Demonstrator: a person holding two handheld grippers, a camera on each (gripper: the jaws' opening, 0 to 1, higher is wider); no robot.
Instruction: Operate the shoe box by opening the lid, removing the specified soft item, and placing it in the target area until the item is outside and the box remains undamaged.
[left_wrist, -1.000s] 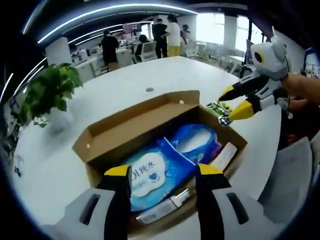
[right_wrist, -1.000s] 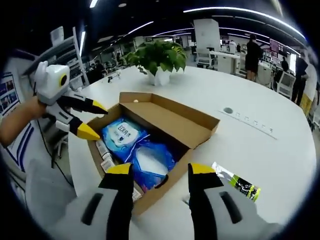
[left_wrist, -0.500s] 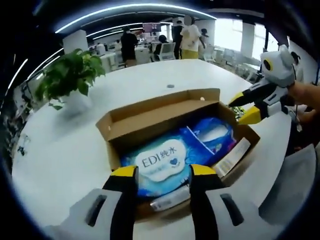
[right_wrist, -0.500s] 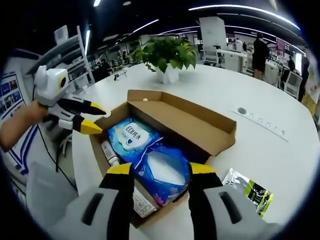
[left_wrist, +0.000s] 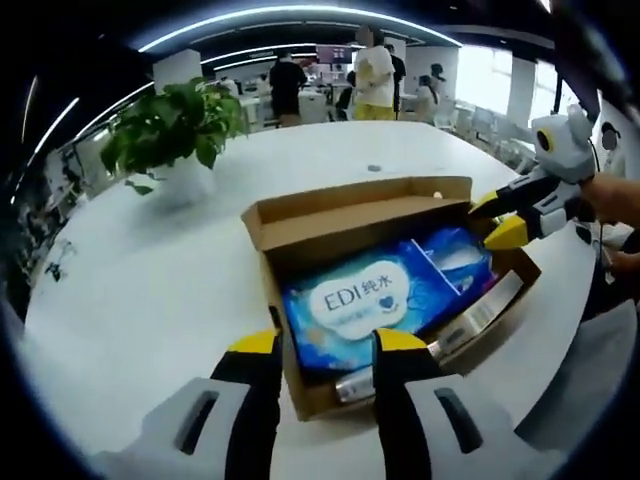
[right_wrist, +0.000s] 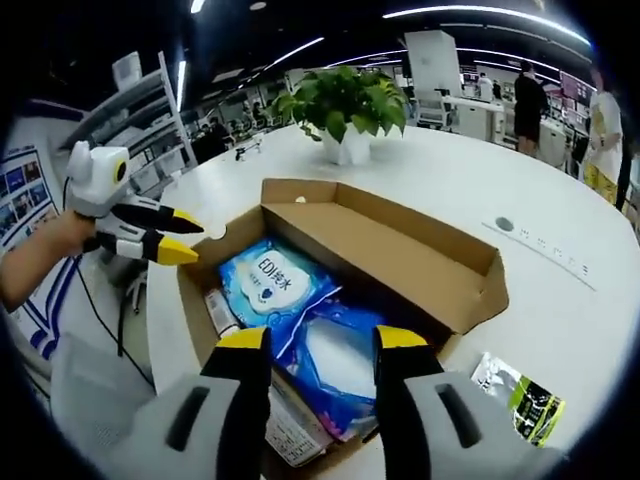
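The brown shoe box (left_wrist: 350, 215) (right_wrist: 400, 250) lies open on the white table, its lid folded back. Inside lies a soft blue EDI wipes pack (left_wrist: 360, 305) (right_wrist: 270, 280), with a second blue pack (left_wrist: 455, 260) (right_wrist: 335, 350) beside it. My left gripper (left_wrist: 327, 345) is open, low over the box's near end and the EDI pack, and it also shows at the box's far end as the left gripper (right_wrist: 190, 240). My right gripper (right_wrist: 322, 340) is open above the second pack, seen too as the right gripper (left_wrist: 490, 222). Neither holds anything.
A long flat carton (left_wrist: 480, 315) lies along one side wall inside the box. A green snack packet (right_wrist: 525, 395) lies on the table (left_wrist: 150, 290) beside the box. A potted plant (left_wrist: 170, 130) (right_wrist: 345, 110) stands further off. People stand at desks in the background.
Both grippers have drawn in closer over the open box, so the packs look larger between the jaws. Both have stayed open and the packs have not moved.
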